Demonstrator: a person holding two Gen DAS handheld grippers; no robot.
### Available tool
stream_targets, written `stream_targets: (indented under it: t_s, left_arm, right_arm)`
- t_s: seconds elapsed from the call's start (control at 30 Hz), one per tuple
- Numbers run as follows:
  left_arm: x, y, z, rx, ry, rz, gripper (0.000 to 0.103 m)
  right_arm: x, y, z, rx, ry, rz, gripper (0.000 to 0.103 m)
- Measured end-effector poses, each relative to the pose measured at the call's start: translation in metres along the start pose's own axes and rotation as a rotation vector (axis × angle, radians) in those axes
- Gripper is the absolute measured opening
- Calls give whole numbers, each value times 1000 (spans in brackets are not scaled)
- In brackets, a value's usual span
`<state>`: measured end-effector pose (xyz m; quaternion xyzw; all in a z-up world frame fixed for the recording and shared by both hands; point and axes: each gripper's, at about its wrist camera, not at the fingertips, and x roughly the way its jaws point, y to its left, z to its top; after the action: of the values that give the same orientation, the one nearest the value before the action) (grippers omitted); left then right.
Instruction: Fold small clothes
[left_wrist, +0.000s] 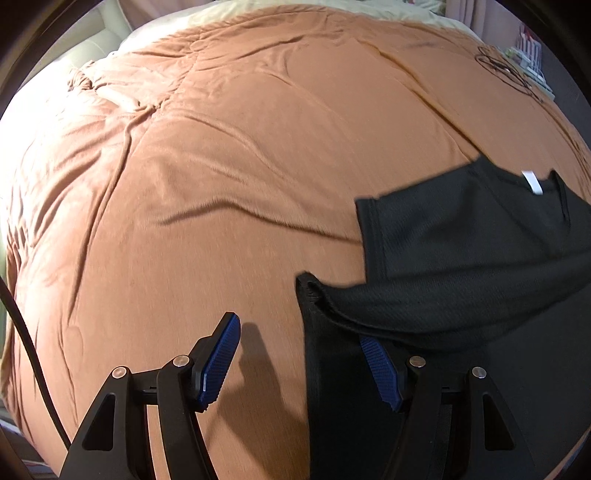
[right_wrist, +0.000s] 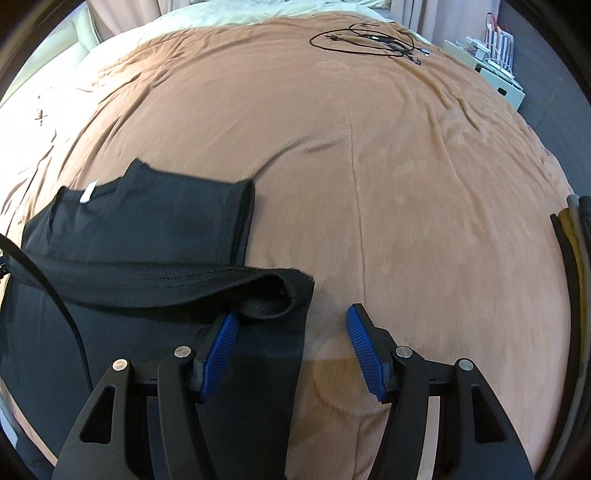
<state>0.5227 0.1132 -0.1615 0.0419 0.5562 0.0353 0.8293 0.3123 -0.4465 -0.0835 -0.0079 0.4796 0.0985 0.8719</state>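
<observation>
— Where spread across the brown bed cover (right_wrist: 406, 184), which way runs the black garment (right_wrist: 147, 229)?

— Lying with long axis across the bed, side to side, near the front edge. White label (right_wrist: 86, 194) on the far part, toward the head of the bed. Nearer hem (right_wrist: 207, 280) lifted and curled over in a thick roll, hanging above the flat lower layer.

— And from the other camera?

— Same black garment (left_wrist: 480, 251) at the right, white label (left_wrist: 532, 182) up toward the far edge, rolled hem corner (left_wrist: 310, 291) jutting toward the middle of the bed.

— State of the left hand-held gripper (left_wrist: 301, 334)?

— Jaws standing well apart. Right pad (left_wrist: 380, 369) tucked under the raised fold, left pad (left_wrist: 218, 362) over bare cover, apart from the cloth. Not pressing on anything.

— Right hand-held gripper (right_wrist: 291, 314)?

— Also parted, roughly halfway. Left pad (right_wrist: 218, 354) just beneath the curled hem, over the flat black layer; right pad (right_wrist: 365, 350) over bare cover. Whether that left pad touches the hem, cannot tell. No pinch on the cloth.

— Anything else on the bed?

— Tangle of black cables (right_wrist: 369, 40) near the far right corner. Cream sheet (right_wrist: 221, 14) along the head edge. White bedside unit (right_wrist: 495, 74) beyond the right edge.
</observation>
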Motion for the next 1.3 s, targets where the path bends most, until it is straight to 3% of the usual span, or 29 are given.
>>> stream_targets:
  t_s: [0.33, 0.53, 0.63, 0.67, 0.77, 0.83, 1.07, 1.3]
  left_arm:
    - [16, 9, 28, -51, -27, -71, 65]
    - [21, 16, 38, -90, -30, -152, 53]
    - [15, 15, 31, -112, -30, -192, 45]
    - [15, 16, 31, -116, -30, -204, 40]
    - [14, 18, 26, -133, -28, -230, 13]
    - [10, 18, 26, -141, -46, -228, 10]
    - [-18, 21, 38, -129, -140, -208, 8]
    - [-14, 18, 65, -134, -169, -166, 8]
  right_arm:
    - [24, -5, 16, 6, -14, 5, 59]
    - [24, -8, 22, 23, -25, 42, 59]
    - [21, -16, 19, 43, -34, 103, 58]
    - [19, -21, 18, 47, -35, 118, 55]
    - [19, -31, 20, 55, -24, 155, 26]
    - [19, -32, 21, 44, -42, 145, 4]
    - [-3, -29, 24, 37, -142, 132, 1]
    - [0, -16, 32, 51, -168, 91, 1]
